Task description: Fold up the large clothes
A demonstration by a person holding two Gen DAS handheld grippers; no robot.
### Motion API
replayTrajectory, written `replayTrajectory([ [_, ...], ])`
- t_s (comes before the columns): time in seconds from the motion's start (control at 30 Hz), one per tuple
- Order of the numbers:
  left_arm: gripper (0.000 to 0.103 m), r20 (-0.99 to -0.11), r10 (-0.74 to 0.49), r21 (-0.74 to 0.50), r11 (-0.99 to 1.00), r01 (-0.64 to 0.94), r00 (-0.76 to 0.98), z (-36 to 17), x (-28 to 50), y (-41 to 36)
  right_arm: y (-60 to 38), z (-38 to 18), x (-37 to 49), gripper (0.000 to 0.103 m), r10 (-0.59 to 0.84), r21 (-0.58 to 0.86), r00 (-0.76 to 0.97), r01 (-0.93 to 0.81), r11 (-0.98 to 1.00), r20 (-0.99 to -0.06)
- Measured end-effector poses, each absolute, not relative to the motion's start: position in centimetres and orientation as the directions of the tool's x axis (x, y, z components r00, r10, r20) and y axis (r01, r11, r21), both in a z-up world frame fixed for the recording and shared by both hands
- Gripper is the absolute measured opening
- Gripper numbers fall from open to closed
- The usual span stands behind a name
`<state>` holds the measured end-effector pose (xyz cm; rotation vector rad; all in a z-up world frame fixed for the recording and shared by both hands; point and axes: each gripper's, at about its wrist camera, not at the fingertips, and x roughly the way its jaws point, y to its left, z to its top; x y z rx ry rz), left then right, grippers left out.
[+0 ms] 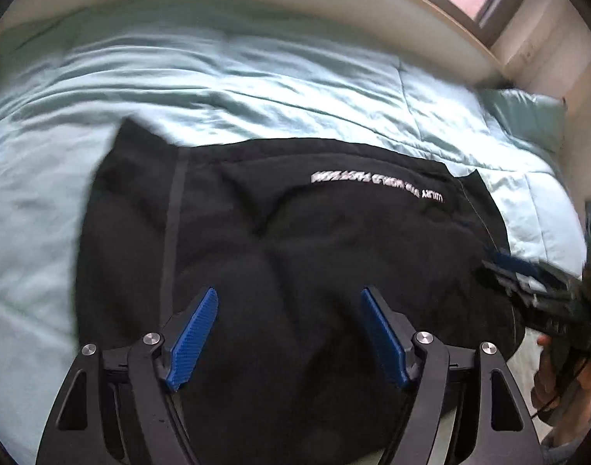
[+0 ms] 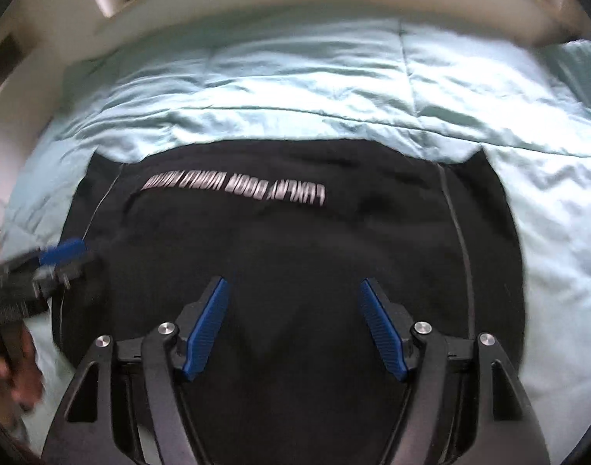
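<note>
Left claw spread apart, empty, poised above black garment lying partly folded on bed. Right claw likewise apart, gripping nothing, over same garment. Risk from here: pinching only the top layer, dragging the fold askew; or snagging the slippery quilt beneath, bunching everything up.
</note>
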<state>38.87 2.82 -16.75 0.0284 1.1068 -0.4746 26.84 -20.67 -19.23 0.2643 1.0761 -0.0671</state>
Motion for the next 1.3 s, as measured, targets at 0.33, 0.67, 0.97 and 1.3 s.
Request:
replayTrajectory([
  [0.33,0.078,-0.918,-0.240,-0.143,0.943,0.301,0.316,-21.7,37.9,5.9,-19.7,-25.6,24.7,0.075,0.069,0.156,0.332,0.243,0.958,-0.941],
  [0.67,0.079,-0.893,-0.263,-0.162,0.945,0.285,0.366,-17.7,36.9,11.2,-24.2,-19.4,18.9,0.075,0.040,0.190,0.456,0.289,0.938,-0.889],
  [0.97,0.079,-0.887,-0.246,-0.146,0.952,0.269,0.391,-16.8,38.0,15.9,-31.9,-20.3,18.5,0.075,-0.060,0.123,0.414,0.400,0.908,-0.908],
  [1.3,0.079,-0.898,-0.338,-0.271,0.929,0.251,0.283,-20.5,41.1,15.3,-35.1,-25.2,19.9,0.075,0.060,0.222,0.381,0.398,0.890,-0.923],
])
